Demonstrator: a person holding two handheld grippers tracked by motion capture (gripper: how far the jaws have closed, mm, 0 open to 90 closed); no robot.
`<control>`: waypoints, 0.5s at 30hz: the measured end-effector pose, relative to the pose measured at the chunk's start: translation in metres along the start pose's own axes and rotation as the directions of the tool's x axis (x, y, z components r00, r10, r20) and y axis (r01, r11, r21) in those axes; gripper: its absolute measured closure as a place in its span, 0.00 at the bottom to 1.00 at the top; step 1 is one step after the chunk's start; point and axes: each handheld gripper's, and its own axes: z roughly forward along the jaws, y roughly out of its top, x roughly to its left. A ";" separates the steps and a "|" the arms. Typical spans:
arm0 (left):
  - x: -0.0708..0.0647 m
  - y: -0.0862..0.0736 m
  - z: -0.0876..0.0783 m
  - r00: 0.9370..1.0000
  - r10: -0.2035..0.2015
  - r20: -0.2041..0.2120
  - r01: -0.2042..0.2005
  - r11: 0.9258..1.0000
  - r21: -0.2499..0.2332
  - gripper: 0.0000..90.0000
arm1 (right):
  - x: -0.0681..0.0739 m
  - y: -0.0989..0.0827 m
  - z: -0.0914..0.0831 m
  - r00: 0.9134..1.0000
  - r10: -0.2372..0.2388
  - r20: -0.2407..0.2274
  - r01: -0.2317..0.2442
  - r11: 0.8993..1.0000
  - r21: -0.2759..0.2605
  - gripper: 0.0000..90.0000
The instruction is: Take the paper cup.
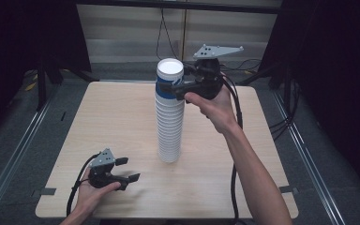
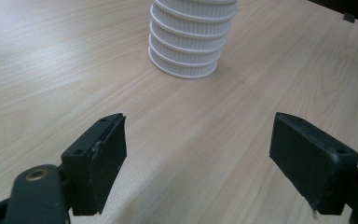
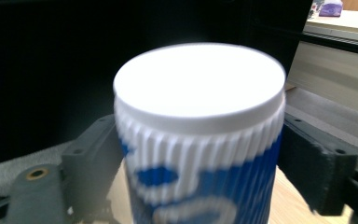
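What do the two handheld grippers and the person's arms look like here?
Both the left gripper and the right gripper are black, with two flat rectangular jaws, screw holes in the jaw mounts and a brass-coloured insert near the base. Each carries a grey three-cornered plate on top and trails a black cable. The forearms are bare; no sleeves or gloves show.

The left hand [image 1: 93,187] rests low at the near left, palm up, holding the left gripper [image 1: 127,169] close above the table. Its jaws point right and stand wide apart — nothing lies between them, as the left gripper view confirms. The right forearm [image 1: 255,173] reaches forward and up from the near right edge, wrist bent, with the right hand [image 1: 215,105] wrapped around the body of the right gripper [image 1: 180,84]. That gripper is raised high and points left; its jaws sit on either side of the top cup [image 3: 200,140] — contact of the pads cannot be confirmed.
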 end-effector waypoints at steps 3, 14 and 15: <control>0.000 0.000 -0.001 1.000 0.006 0.001 -0.006 1.000 0.004 0.21 | 0.000 0.002 0.002 1.000 -0.002 0.003 0.002 1.000 0.003 0.25; 0.000 -0.001 -0.001 1.000 0.001 0.000 -0.001 1.000 0.004 0.21 | 0.000 0.004 0.002 1.000 -0.006 -0.002 0.006 1.000 0.001 0.29; 0.000 -0.001 -0.001 1.000 0.001 0.000 -0.001 1.000 0.004 0.21 | 0.000 0.004 0.002 1.000 -0.006 -0.002 0.006 1.000 0.001 0.29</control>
